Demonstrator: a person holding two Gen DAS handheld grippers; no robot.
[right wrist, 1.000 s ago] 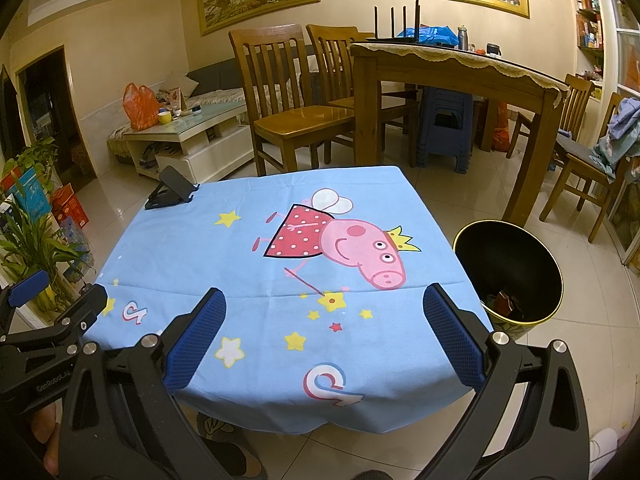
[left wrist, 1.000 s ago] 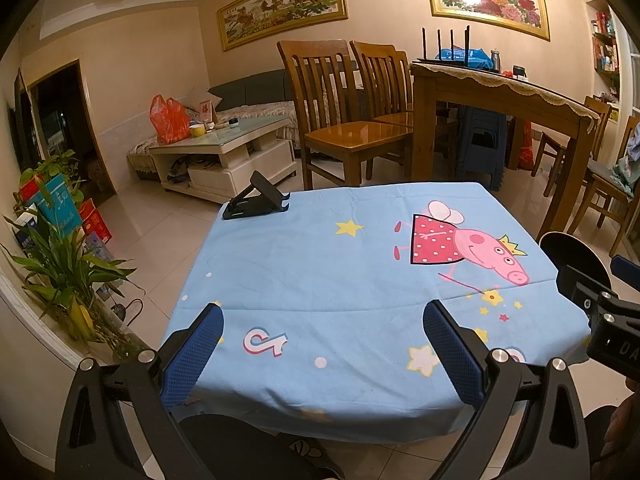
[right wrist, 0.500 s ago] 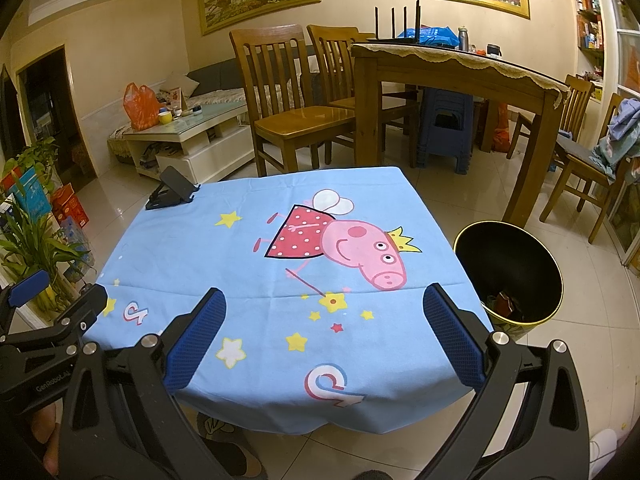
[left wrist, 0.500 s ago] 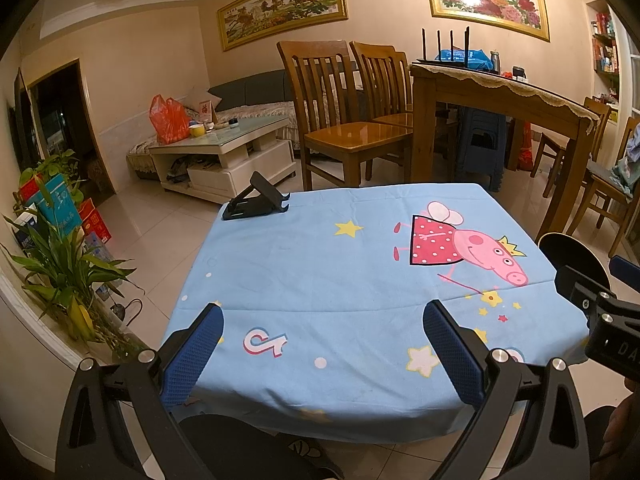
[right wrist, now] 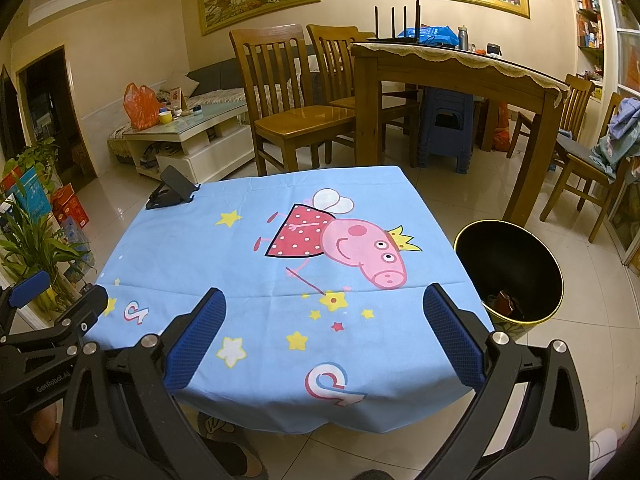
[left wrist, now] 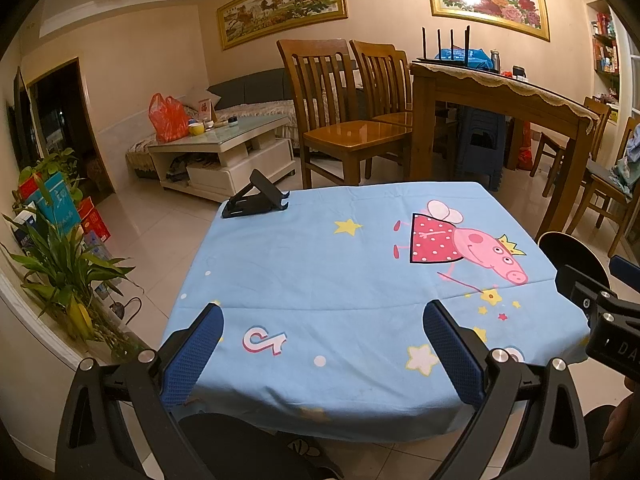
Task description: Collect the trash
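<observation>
My left gripper (left wrist: pixel 322 344) and right gripper (right wrist: pixel 324 330) hover spread and empty over the blue cartoon tablecloth (right wrist: pixel 280 264), the round black bin (right wrist: pixel 510 270) just right of mine

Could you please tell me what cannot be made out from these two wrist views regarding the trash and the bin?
- Trash bin contents: right wrist view shows only small brownish scraps at the bottom; too small and dark to identify.
- Same bin in the left wrist view: mostly hidden behind the right hand-held gripper.
- Floor under the blue tablecloth: hidden by the cloth's overhang in both views.
- Left hand-held gripper: fingers apart, nothing between them.
</observation>
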